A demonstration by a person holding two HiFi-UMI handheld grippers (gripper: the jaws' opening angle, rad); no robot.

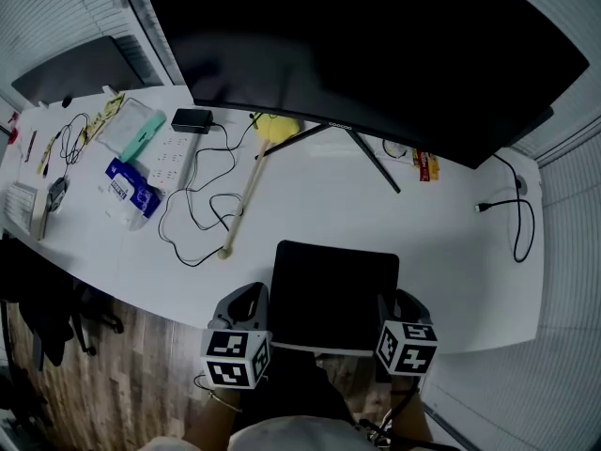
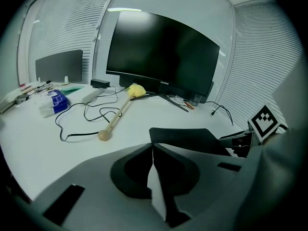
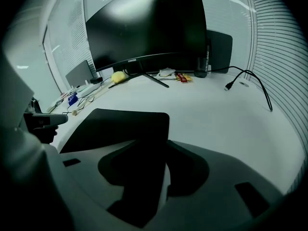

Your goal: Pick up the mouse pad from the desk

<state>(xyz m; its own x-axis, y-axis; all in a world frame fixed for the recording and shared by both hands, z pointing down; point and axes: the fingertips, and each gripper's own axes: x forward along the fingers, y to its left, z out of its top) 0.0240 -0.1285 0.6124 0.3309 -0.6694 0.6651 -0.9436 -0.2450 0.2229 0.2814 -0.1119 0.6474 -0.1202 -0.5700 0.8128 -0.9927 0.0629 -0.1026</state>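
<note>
Office, white desk, curved monitor, window blinds

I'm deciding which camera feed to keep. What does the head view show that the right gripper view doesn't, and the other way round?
Only the head view: the wooden floor and the marker cube on the right hand-held gripper. Only the right gripper view: its open jaws with the dark mouse pad showing between them, and a dark upright cylinder beside the monitor. Both: the mouse pad, the monitor, the loose black cable.
</note>
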